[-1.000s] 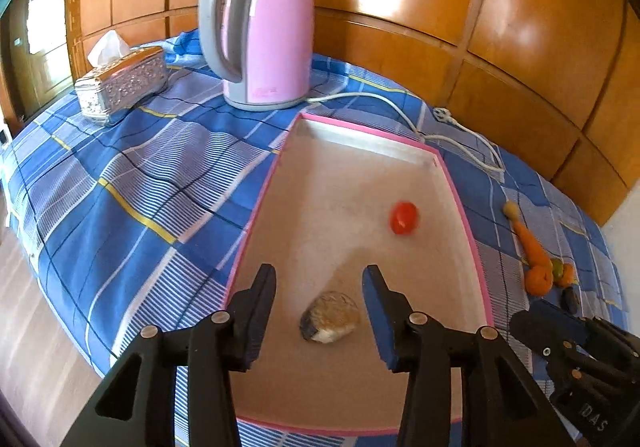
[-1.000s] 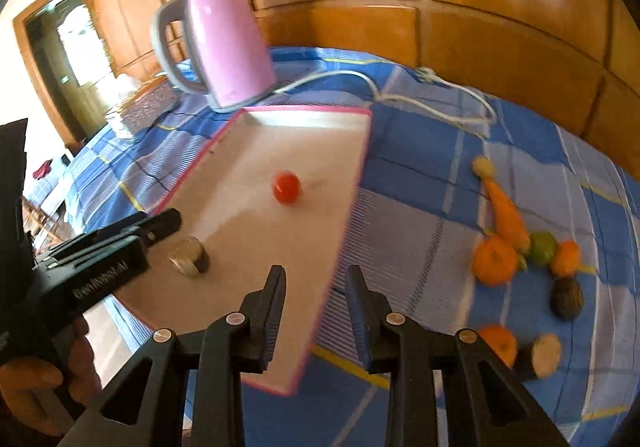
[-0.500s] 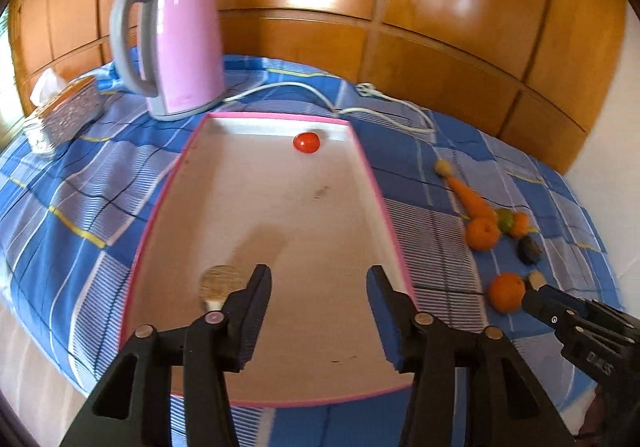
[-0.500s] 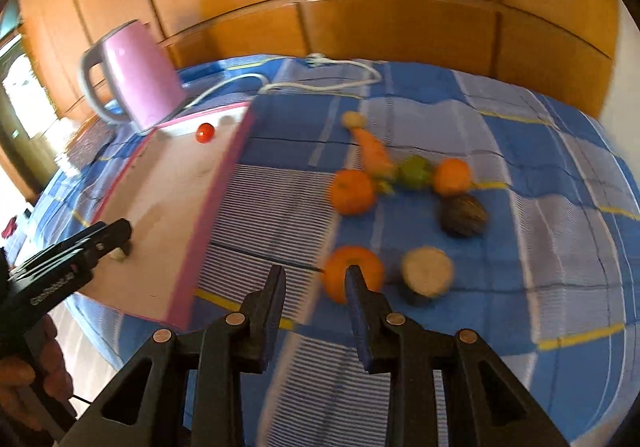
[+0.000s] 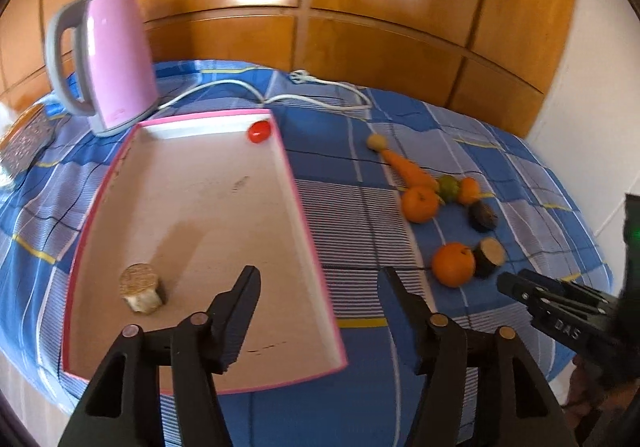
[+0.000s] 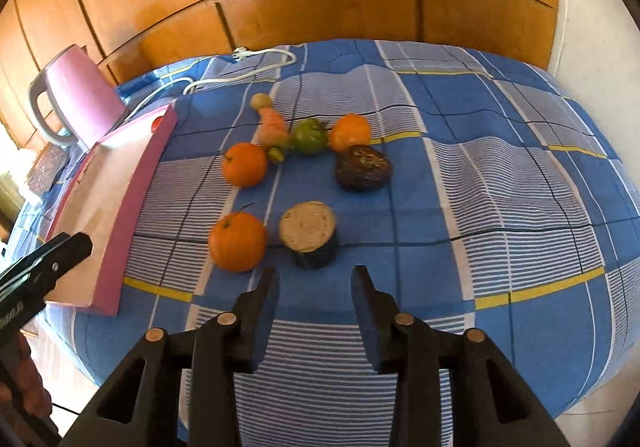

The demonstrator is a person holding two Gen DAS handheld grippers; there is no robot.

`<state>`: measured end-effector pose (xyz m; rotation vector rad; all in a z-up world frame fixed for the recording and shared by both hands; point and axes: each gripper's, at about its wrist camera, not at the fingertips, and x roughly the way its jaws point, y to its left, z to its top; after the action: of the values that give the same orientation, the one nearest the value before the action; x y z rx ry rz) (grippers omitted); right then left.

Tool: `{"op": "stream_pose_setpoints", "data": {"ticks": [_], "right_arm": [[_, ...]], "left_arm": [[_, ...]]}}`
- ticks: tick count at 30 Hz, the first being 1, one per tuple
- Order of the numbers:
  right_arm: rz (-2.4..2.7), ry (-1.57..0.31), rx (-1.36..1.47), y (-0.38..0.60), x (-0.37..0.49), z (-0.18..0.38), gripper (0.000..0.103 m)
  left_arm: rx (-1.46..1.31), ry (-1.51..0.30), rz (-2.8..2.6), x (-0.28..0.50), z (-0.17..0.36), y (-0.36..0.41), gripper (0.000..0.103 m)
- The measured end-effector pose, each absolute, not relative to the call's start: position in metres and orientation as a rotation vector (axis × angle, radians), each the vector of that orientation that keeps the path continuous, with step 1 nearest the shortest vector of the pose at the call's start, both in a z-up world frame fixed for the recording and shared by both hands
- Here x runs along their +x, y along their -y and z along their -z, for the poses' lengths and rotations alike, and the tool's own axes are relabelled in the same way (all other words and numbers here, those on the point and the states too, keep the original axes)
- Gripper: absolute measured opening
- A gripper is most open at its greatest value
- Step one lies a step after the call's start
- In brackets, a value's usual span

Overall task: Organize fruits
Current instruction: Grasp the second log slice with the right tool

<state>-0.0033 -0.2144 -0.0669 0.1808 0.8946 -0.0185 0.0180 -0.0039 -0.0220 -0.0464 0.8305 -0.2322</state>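
Pink kettle (image 5: pixel 116 63) with white cord (image 5: pixel 312 99) on blue checked cloth (image 6: pixel 500 175), beside patterned tissue box (image 5: pixel 26 135).

In the left wrist view the patterned box (image 5: pixel 24 135) is cut by the left edge and blurred, while in the right wrist view the tray (image 6: pixel 132 187) wall hides most of the red fruit (image 6: pixel 157 123).

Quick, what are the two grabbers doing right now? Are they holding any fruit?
Left gripper: fingers opening, nothing between them, over the tray edge.
Right gripper: fingers opening, holding nothing, just short of the cut fruit.
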Motion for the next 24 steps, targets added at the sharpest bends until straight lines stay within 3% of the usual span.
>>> {"op": "stream_pose_setpoints", "data": {"ticks": [24], "right_arm": [[-0.016,-0.864,0.045,0.200,0.029,0.082,0.035]], "left_arm": [[0.006,-0.872,0.388,0.026,0.033,0.042,0.062]]}}
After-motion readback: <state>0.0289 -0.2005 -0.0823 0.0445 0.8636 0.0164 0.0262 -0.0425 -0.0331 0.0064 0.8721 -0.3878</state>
